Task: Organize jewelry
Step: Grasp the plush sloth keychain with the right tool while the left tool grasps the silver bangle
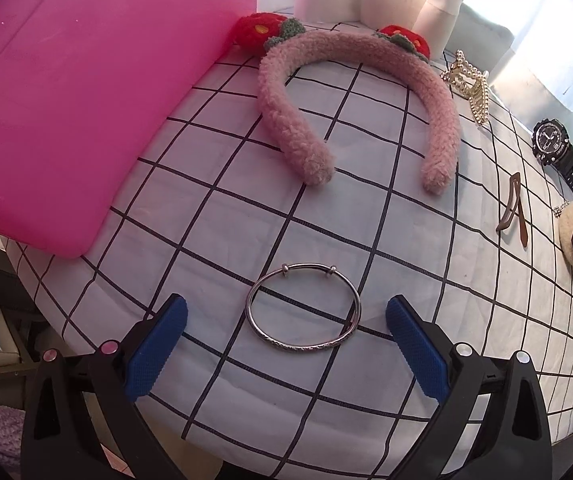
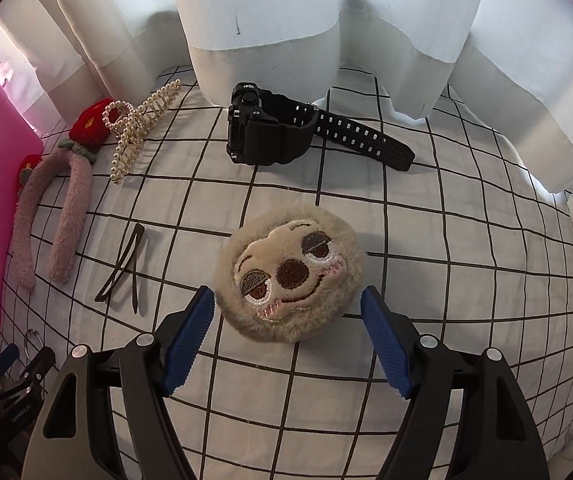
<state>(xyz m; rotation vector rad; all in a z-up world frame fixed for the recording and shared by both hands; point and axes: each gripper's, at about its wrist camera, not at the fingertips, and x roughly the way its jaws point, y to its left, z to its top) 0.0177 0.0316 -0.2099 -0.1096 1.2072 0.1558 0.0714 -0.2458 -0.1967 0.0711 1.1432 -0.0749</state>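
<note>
Nothing looked sorted yet: my left gripper gaped wide around the silver bangle on the checked cloth, untouched. My right gripper, equally wide and empty, flanked the plush sloth-face charm.

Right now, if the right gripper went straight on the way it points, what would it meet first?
The right gripper, open, would probably first meet the round beige plush face charm lying between its fingers; the black digital watch lies beyond.

pink headband, silver bangle, black watch.
</note>
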